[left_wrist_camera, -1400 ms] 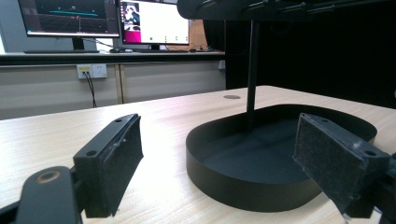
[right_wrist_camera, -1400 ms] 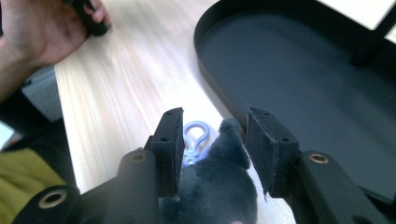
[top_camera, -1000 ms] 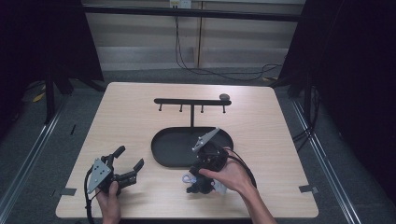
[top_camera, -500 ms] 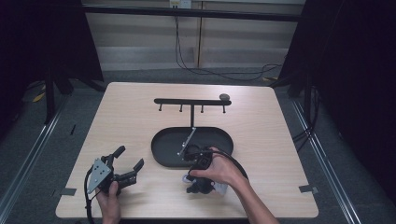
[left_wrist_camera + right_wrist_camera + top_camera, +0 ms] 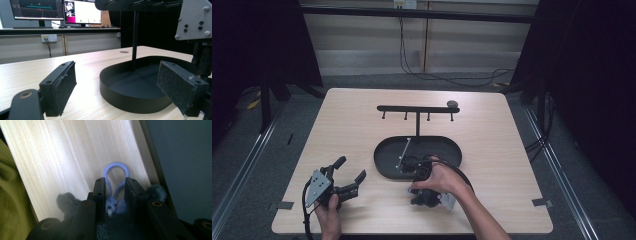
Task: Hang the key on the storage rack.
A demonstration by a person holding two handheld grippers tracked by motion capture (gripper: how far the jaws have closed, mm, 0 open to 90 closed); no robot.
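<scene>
At the near edge of the table, right gripper sits at the front rim of the black oval tray, jaws clamped on a pale blue loop. In the right gripper view the loop's rounded end pokes out past the jaw tips over light wood, right beside the tray's dark edge; dark fuzzy tufts show either side of the jaws. What the loop belongs to, cannot tell. Person's right hand wraps the gripper. Left gripper rests on the table near the front left, well apart from the tray, jaws spread wide, nothing between them. Hook stand rises from the tray's far side; its post shows in the left gripper view.
</scene>
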